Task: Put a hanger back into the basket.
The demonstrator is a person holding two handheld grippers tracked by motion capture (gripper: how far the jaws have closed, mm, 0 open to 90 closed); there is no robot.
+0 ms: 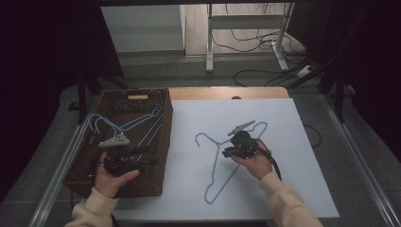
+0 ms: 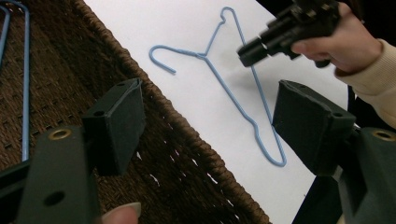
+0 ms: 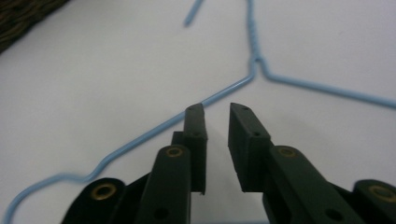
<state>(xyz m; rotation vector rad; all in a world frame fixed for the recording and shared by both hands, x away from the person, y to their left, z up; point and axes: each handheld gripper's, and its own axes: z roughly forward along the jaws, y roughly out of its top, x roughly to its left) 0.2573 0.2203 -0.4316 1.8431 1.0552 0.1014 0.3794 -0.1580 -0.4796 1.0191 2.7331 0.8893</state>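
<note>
**Blue hanger lay flat on the table, both tongs empty**

The blue wire hanger [image 1: 222,158] lay flat on the white table [image 1: 302,189], its hook pointing toward the wicker basket [image 1: 156,184] that stood at the table's left edge. The right tongs [image 1: 230,152] hovered just above the hanger, near the neck where the two shoulder wires met. In the right gripper view the jaws stood a little apart with a narrow gap between them and nothing in it; the hanger's wire [image 3: 140,135] ran past just beyond the tips, untouched. The left tongs [image 1: 153,161] were held over the basket, near its right rim, spread wide and holding nothing; the left gripper view showed the basket's woven rim [image 2: 187,135] between the two pads. More blue hangers [image 1: 137,124] lay inside the basket, their hooks sticking out past its left wall.
</note>
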